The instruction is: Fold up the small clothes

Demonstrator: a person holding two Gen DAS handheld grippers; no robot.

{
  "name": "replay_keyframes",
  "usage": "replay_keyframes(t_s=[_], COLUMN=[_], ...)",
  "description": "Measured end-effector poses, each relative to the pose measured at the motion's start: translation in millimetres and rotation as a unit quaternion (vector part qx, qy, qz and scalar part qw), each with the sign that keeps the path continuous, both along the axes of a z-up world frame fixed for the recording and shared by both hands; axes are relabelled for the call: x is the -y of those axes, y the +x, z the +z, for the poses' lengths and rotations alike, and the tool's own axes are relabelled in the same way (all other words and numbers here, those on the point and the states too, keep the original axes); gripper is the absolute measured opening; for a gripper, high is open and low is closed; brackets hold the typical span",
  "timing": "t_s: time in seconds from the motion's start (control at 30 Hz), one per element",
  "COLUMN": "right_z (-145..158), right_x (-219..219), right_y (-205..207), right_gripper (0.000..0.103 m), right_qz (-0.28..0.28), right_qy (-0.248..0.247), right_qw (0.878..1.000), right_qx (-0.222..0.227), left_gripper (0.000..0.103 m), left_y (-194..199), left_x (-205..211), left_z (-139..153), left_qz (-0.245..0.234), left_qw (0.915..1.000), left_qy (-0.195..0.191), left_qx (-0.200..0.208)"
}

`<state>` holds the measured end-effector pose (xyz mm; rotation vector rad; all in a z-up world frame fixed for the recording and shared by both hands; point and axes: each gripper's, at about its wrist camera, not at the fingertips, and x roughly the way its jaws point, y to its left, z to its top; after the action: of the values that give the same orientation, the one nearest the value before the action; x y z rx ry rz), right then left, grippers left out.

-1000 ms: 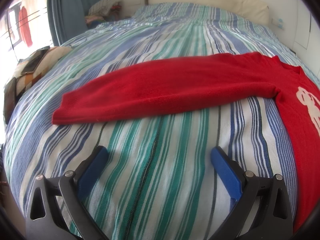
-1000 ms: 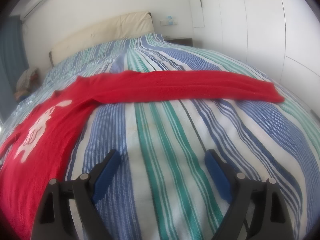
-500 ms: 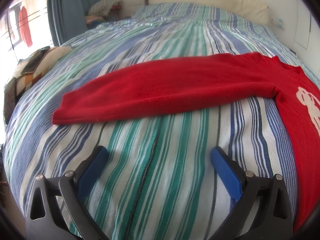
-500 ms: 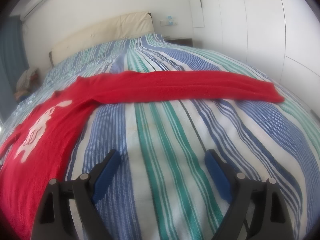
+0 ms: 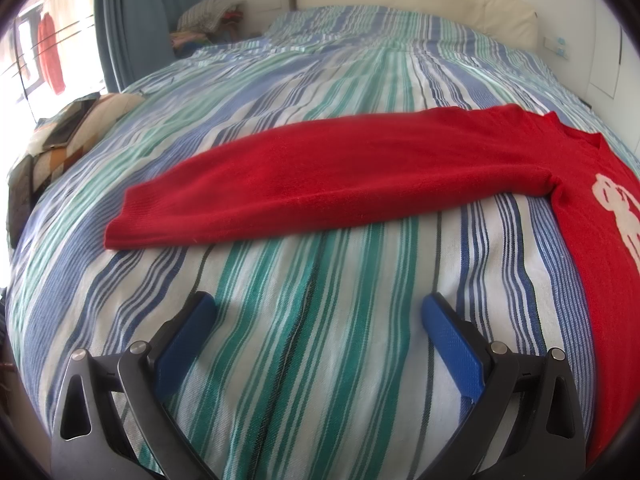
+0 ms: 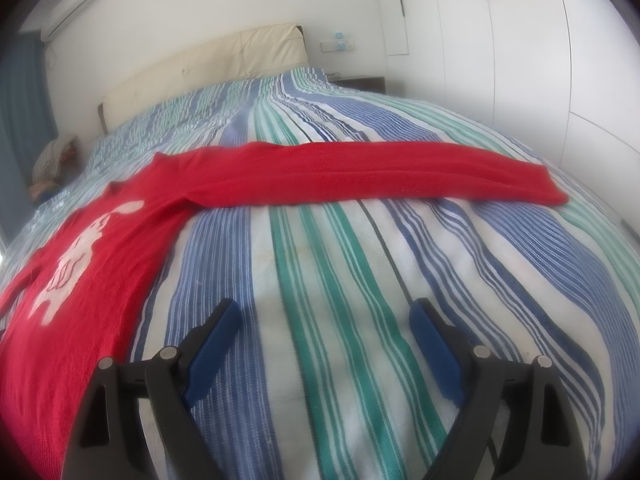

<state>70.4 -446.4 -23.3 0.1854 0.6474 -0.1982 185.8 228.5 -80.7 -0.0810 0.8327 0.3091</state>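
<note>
A red sweater (image 5: 360,176) with a white figure on its chest lies flat on the striped bedspread (image 5: 304,320), both sleeves stretched out sideways. In the left wrist view one sleeve runs leftwards, its cuff at the left. My left gripper (image 5: 318,308) hangs open over bare bedspread, short of that sleeve, nothing between its blue pads. In the right wrist view the sweater (image 6: 100,248) fills the left and its other sleeve (image 6: 380,176) reaches to the right. My right gripper (image 6: 324,312) is open too, above the bedspread (image 6: 328,280), in front of the sleeve.
A cream headboard (image 6: 208,68) stands at the far end of the bed. White wardrobe doors (image 6: 520,40) line the right wall. A heap of clothes (image 5: 212,12) lies by the blue curtain (image 5: 148,12); a patterned cushion with dark flat items (image 5: 68,128) sits off the bed's left edge.
</note>
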Motion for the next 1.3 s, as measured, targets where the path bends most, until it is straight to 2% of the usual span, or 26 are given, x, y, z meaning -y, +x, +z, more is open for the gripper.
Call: replay_keyframes(t_s=[0.87, 1.3], right_z=[-0.3, -0.6], right_x=[-0.4, -0.4], right_y=[0.6, 0.0], right_gripper=[0.086, 0.086], right_qz=[-0.001, -0.003], right_qy=[-0.003, -0.001], right_qw=[1.000, 1.000], right_qx=[-0.001, 0.004], left_gripper=[0.103, 0.103], left_y=[1.7, 4.5], left_x=[-2.4, 0.7], left_z=[-1.6, -3.7], left_qz=[-0.003, -0.003], left_qw=[1.0000, 1.0000], left_qy=[-0.006, 0.005], left_qx=[0.000, -0.007])
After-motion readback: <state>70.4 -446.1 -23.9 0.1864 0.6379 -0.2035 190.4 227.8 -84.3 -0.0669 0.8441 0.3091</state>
